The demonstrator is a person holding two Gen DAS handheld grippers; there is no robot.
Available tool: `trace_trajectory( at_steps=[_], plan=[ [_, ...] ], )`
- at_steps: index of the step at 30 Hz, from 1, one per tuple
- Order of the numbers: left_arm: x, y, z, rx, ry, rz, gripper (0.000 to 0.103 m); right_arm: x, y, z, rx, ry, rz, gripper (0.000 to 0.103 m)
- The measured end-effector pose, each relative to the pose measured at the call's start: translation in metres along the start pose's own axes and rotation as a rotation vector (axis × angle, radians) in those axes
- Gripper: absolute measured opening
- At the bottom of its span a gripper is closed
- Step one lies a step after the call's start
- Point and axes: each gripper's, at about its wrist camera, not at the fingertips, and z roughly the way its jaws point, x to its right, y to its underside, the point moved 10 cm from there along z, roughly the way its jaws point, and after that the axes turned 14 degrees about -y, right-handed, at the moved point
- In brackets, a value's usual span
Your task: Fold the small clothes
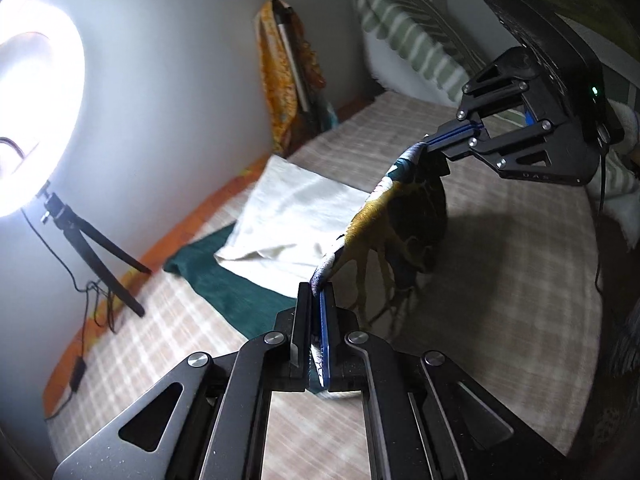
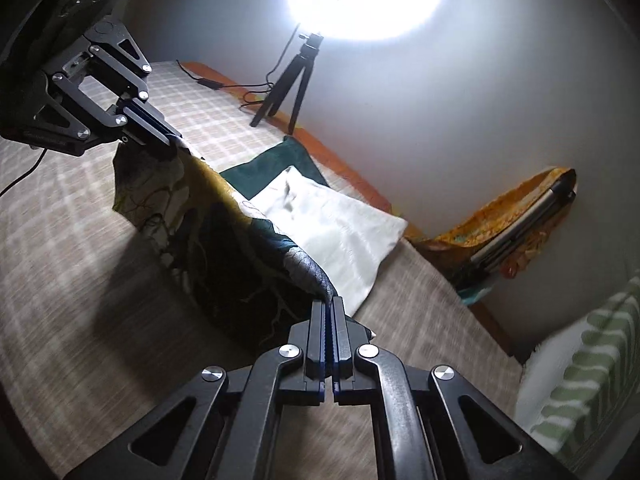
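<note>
Patterned cloth (image 1: 384, 216) hanging over bed (image 1: 500, 248) | left tongs (image 1: 316, 292), right tongs (image 2: 329, 303) each pinching a corner | next: lowering flat, folding.

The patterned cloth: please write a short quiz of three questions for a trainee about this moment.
1. True or false: both the left gripper and the right gripper are shut on the patterned cloth.
2. What lies on the green cloth? A) a white cloth B) a pillow C) the tripod
3. Fill in: the patterned cloth hangs in the air above the ____.

Key:
1. True; each grips one corner.
2. A; the white cloth lies folded on it.
3. Bed; the cloth casts a shadow on its checked cover.
</note>
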Motion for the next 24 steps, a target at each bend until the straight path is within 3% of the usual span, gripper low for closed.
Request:
trace_trajectory(
  at_steps=[15,24],
  plan=[
    [-0.08,-0.025,0.106,-0.089,-0.025,-0.056,0.002,0.088,-0.066,0.108,-0.06,-0.066,0.03,0.0],
    [-0.106,-0.031,0.168,-0.147,-0.057,-0.027,0.002,0.117,-0.076,0.175,-0.124,-0.071,0.041,0.0]
  ],
)
